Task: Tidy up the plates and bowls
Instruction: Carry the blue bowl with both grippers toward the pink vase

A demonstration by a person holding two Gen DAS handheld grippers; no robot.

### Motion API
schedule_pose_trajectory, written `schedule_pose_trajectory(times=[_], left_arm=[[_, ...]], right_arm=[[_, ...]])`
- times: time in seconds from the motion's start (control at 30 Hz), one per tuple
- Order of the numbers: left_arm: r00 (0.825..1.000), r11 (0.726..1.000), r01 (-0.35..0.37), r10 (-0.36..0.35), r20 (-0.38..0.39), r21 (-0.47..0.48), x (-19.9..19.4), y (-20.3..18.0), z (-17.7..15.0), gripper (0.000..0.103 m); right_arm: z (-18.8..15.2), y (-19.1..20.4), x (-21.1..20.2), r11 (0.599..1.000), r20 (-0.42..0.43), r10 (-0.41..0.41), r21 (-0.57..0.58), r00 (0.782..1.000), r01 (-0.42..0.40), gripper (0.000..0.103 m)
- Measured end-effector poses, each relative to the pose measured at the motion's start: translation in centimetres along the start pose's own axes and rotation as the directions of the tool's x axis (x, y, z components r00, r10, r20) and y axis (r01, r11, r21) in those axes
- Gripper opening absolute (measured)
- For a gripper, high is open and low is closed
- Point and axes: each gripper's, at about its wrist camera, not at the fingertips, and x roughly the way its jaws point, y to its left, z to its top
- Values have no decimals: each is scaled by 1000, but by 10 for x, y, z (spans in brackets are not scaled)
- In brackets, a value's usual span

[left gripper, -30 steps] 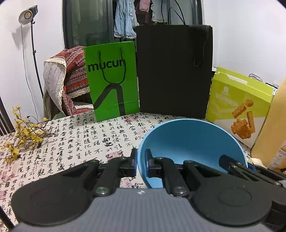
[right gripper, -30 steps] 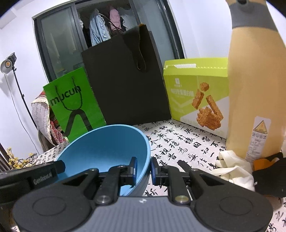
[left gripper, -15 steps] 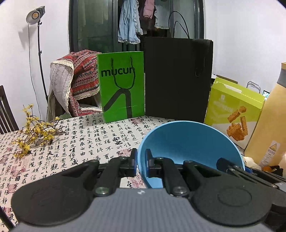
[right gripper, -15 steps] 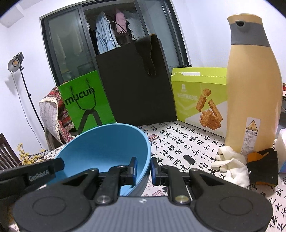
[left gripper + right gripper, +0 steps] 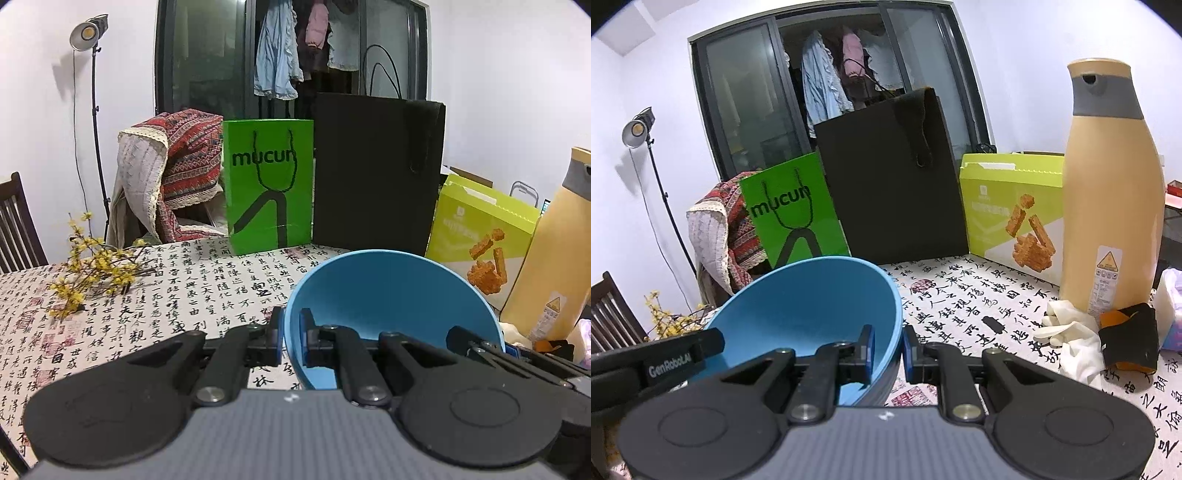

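— Covering the whole lower half of both views: table (image 5: pixel 155 295) under a cloth printed with black calligraphy.

— Standing at the back, centre of frame: black paper bag (image 5: pixel 376 170), tallest thing on it. Just left of that, touching or nearly so: green "mucun" bag (image 5: pixel 269 184). At the right edge: tan bottle (image 5: pixel 1112 206) with a grey collar, upright, and a lime snack box (image 5: pixel 1008 206) between bottle and black bag.

— And lower centre?

— Tilted up off the cloth, open side toward the cameras: blue bowl (image 5: pixel 391 291), gripped on two sides of its rim. Lower centre-right of the left wrist view, lower centre-left of the right wrist view.

— Pinching how?

— Left gripper (image 5: pixel 291 339): nearly closed on the bowl's left rim, one pad inside, one outside. Right gripper (image 5: pixel 888 349): same on the right rim, wall clamped between the blue pads. Cannot tell whether the bowl's base touches the table.

— Smaller bits?

— Lying near the bottle's foot, lower right: white glove (image 5: pixel 1067 332), beside a black-and-orange pouch (image 5: pixel 1128 338). Left of frame: sprig of yellow flowers (image 5: pixel 92 273) on the cloth.
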Motion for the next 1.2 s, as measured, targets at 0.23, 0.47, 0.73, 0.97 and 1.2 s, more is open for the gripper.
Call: schedule_pose_trajectory(times=[0.23, 0.47, 0.73, 0.97, 1.2], left_arm=[[1000, 1000, -23, 23, 17, 0, -17, 8, -4, 9], [999, 999, -44, 45, 31, -9, -32, 17, -7, 9], [997, 998, -58, 59, 43, -24, -47, 29, -12, 9], [997, 998, -57, 59, 51, -42, -58, 39, -14, 9], [995, 996, -70, 74, 66, -54, -69, 47, -18, 9]], right_arm=[[-4, 8, -8, 1000, 0, 24, -5, 1000, -24, 15], [-7, 16, -17, 999, 5, 53, -12, 999, -53, 15], [-14, 27, -28, 996, 9, 82, -21, 997, -82, 15], [-20, 34, -37, 995, 17, 97, -27, 995, -96, 15], [-25, 42, -42, 992, 12, 123, -36, 992, -122, 15]])
